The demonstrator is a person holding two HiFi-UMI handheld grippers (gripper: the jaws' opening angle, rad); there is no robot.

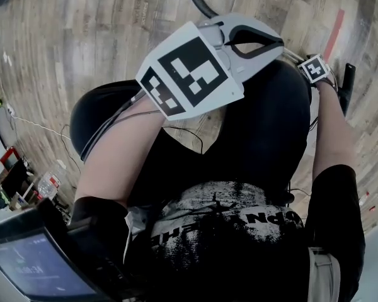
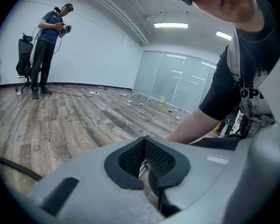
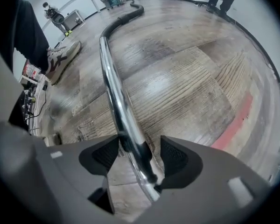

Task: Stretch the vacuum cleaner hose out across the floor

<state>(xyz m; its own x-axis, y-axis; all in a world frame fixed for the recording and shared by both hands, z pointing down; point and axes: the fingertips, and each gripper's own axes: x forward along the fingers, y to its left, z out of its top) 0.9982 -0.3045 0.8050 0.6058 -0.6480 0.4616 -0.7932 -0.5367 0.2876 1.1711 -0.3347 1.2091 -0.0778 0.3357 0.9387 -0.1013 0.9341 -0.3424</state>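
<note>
Chrome wand [image 3: 113,87] runs between spread jaws of right tool [image 3: 140,155], unpinched; black hose [image 3: 126,17] continues ahead of it across wooden floor [image 3: 191,78]. Left tool [image 2: 144,161] jaws pressed together, empty.

A: State of left gripper [image 2: 144,162]?
B: Jaws pressed tight together; held up before the chest, tilted slightly downward.
A: And right gripper [image 3: 140,155]?
B: Jaws spread wide, aimed steeply down, right arm [image 1: 331,131] reaching forward.
</note>
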